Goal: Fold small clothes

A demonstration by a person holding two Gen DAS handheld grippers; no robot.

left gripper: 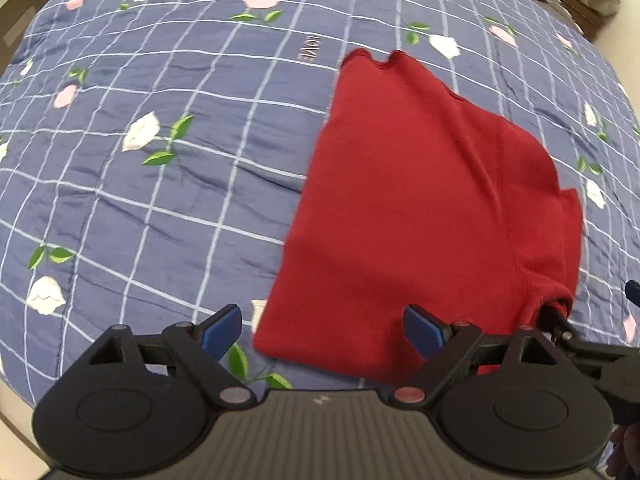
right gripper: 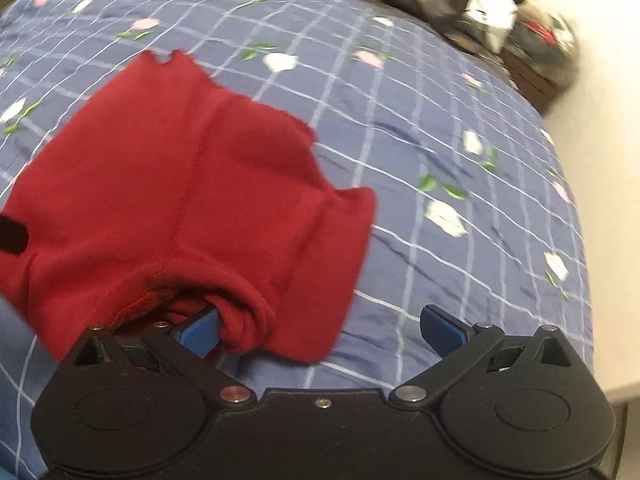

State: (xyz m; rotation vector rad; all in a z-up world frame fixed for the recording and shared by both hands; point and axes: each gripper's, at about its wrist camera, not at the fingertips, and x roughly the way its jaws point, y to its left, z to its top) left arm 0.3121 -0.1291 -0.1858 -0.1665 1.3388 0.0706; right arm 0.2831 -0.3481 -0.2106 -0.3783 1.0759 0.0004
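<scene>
Lying on the quilt (left gripper: 160, 200), the red garment (left gripper: 400, 208) meets both spread, empty grippers' near edge.

Even, soft indoor light; no hard shadows or glare on the quilt (left gripper: 160, 184). Strong fisheye bowing: grid lines curve toward all frame edges in both views. Left wrist view fairly sharp. Right wrist view motion-blurred, worst on the red garment (right gripper: 168, 184) and the clutter (right gripper: 480, 4) at upper right.
</scene>
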